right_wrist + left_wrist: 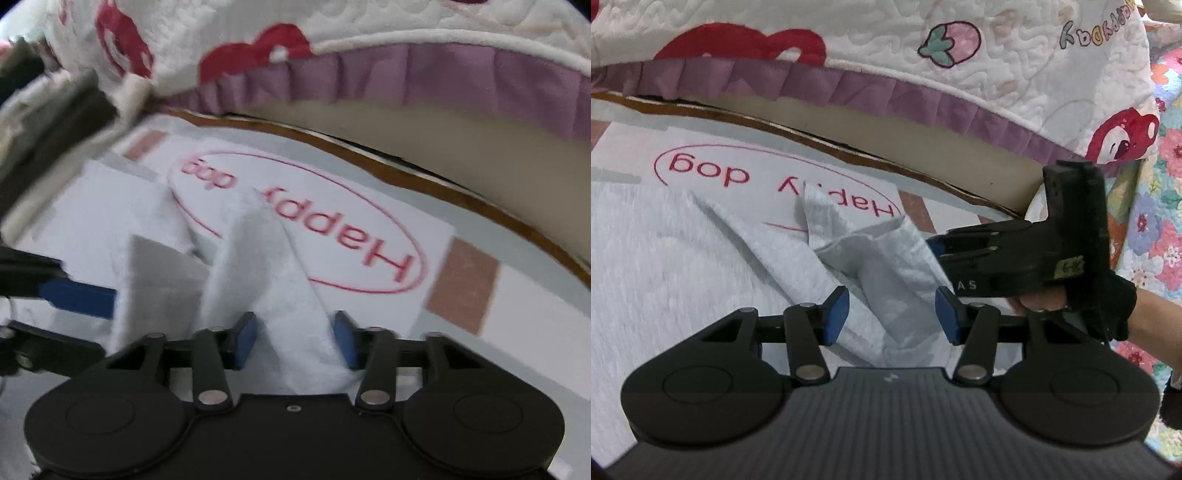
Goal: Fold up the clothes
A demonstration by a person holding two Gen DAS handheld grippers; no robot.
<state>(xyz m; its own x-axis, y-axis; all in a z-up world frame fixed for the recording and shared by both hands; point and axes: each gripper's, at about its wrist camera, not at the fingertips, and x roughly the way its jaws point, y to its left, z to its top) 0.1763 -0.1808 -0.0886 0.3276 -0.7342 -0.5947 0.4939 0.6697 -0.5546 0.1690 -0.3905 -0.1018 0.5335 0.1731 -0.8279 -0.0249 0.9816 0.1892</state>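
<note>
A light grey garment (665, 266) lies on a white mat printed "Happy dog" (713, 170). My left gripper (892, 314) is open, its blue pads on either side of a raised fold of the grey cloth (886, 266). My right gripper shows in the left wrist view (942, 251) at the right, held in a gloved hand, at the edge of that fold. In the right wrist view my right gripper (295, 339) is open with a ridge of the grey cloth (258, 266) running between its pads. The left gripper's blue pad (77, 295) shows at the left.
A quilted white cover with red bear prints and a purple frill (849, 85) hangs behind the mat. A brown-edged board (886, 147) runs under it. A floral quilt (1160, 221) lies at the right. The mat has pink-brown patches (461, 284).
</note>
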